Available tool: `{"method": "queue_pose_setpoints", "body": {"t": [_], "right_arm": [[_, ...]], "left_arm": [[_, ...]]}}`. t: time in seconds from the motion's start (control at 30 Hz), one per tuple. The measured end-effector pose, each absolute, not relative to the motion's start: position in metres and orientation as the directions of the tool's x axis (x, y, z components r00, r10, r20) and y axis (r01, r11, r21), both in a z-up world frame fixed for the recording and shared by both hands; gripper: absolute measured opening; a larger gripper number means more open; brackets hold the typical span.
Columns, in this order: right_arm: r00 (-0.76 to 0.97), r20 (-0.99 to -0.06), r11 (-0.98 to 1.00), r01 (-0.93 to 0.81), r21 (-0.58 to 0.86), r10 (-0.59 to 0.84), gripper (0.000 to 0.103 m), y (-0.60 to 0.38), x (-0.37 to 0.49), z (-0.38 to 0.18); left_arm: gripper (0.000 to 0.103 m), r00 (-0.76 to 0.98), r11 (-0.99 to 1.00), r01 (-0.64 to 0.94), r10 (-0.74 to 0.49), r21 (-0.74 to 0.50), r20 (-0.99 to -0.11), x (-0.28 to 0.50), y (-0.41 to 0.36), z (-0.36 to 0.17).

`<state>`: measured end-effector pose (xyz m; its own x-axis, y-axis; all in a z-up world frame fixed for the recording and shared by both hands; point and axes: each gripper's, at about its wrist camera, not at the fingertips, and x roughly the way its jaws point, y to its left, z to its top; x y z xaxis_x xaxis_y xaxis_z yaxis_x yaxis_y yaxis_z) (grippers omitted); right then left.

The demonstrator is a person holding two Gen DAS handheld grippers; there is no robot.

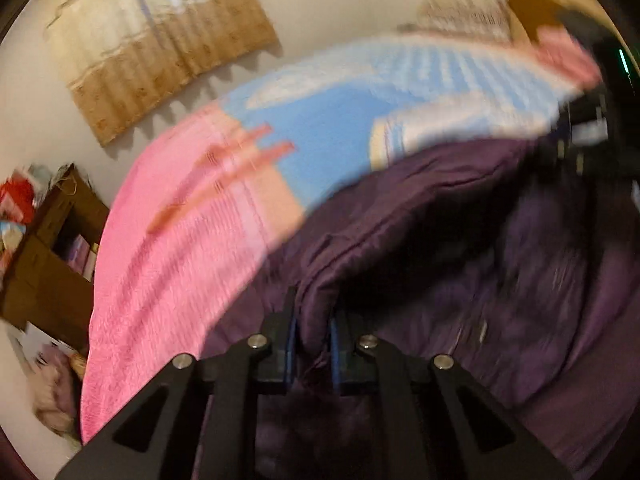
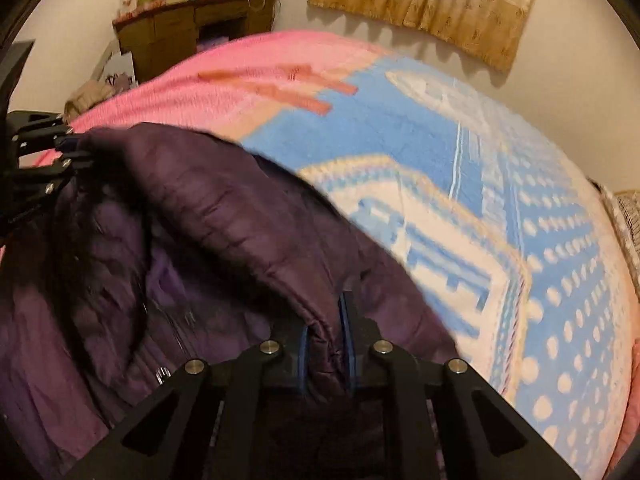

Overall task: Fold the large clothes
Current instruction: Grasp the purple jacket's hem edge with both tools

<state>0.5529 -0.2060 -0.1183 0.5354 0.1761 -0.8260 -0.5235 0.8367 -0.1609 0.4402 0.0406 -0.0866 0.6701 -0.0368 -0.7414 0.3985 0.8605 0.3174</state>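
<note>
A dark purple padded jacket (image 1: 440,232) lies on a bed covered by a pink, blue and white blanket (image 1: 192,216). My left gripper (image 1: 313,320) is shut on a fold of the jacket's edge and holds it up off the bed. My right gripper (image 2: 326,328) is shut on another part of the same edge of the jacket (image 2: 224,208). The left gripper also shows at the far left of the right wrist view (image 2: 68,148), and the right gripper shows at the right edge of the left wrist view (image 1: 576,140). The jacket hangs between them, its lining and zipper facing up.
The blanket (image 2: 460,160) spreads far and right of the jacket. A brown wooden desk (image 2: 192,20) with clutter stands against the wall beyond the bed. Tan curtains (image 2: 432,0) hang on the wall. A patterned pillow (image 1: 468,12) lies at the bed's head.
</note>
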Motion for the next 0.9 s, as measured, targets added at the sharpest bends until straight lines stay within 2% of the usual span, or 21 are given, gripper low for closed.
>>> {"method": "queue_pose_setpoints", "body": {"t": [0.13, 0.2, 0.27, 0.37, 0.43, 0.5, 0.6, 0.67, 0.8, 0.83, 0.9], "right_arm": [[0.509, -0.847, 0.838, -0.522, -0.16, 0.155, 0.014, -0.209, 0.548, -0.14], [0.516, -0.844, 0.84, -0.516, -0.171, 0.145, 0.014, -0.211, 0.547, -0.145], [0.522, -0.84, 0.846, -0.507, -0.164, 0.15, 0.014, -0.214, 0.547, -0.149], [0.549, -0.822, 0.835, -0.517, -0.189, 0.154, 0.014, -0.213, 0.543, -0.154], [0.565, -0.808, 0.835, -0.516, -0.19, 0.165, 0.014, -0.215, 0.54, -0.155], [0.579, -0.795, 0.835, -0.517, -0.189, 0.178, 0.014, -0.216, 0.539, -0.156], [0.595, -0.78, 0.833, -0.518, -0.192, 0.191, 0.014, -0.218, 0.535, -0.157], [0.604, -0.774, 0.83, -0.52, -0.201, 0.191, 0.014, -0.217, 0.533, -0.158], [0.605, -0.767, 0.84, -0.514, -0.172, 0.213, 0.014, -0.222, 0.531, -0.156], [0.601, -0.767, 0.845, -0.512, -0.155, 0.223, 0.014, -0.225, 0.53, -0.153], [0.587, -0.775, 0.849, -0.512, -0.131, 0.234, 0.018, -0.23, 0.527, -0.146]], "left_arm": [[0.014, 0.646, 0.805, 0.451, 0.004, 0.386, -0.763, 0.424, 0.031, -0.111], [0.014, 0.641, 0.801, 0.467, -0.014, 0.375, -0.768, 0.417, 0.027, -0.107], [0.021, 0.65, 0.813, 0.464, -0.042, 0.352, -0.758, 0.412, 0.029, -0.093], [0.024, 0.66, 0.867, 0.46, -0.191, 0.19, -0.726, 0.407, 0.044, -0.055], [0.033, 0.671, 0.889, 0.453, -0.293, 0.064, -0.681, 0.407, 0.053, -0.03], [0.056, 0.706, 0.915, 0.403, -0.302, 0.012, -0.641, 0.414, 0.055, -0.016], [0.058, 0.713, 0.923, 0.363, -0.363, -0.127, -0.6, 0.431, 0.061, -0.011], [0.058, 0.701, 0.93, 0.318, -0.361, -0.183, -0.615, 0.448, 0.058, -0.021], [0.059, 0.608, 0.955, 0.282, -0.248, -0.087, -0.754, 0.469, 0.037, -0.073], [0.059, 0.585, 0.961, 0.276, -0.188, -0.024, -0.789, 0.468, 0.029, -0.09], [0.06, 0.575, 0.958, 0.287, -0.158, 0.017, -0.803, 0.458, 0.023, -0.108]]}}
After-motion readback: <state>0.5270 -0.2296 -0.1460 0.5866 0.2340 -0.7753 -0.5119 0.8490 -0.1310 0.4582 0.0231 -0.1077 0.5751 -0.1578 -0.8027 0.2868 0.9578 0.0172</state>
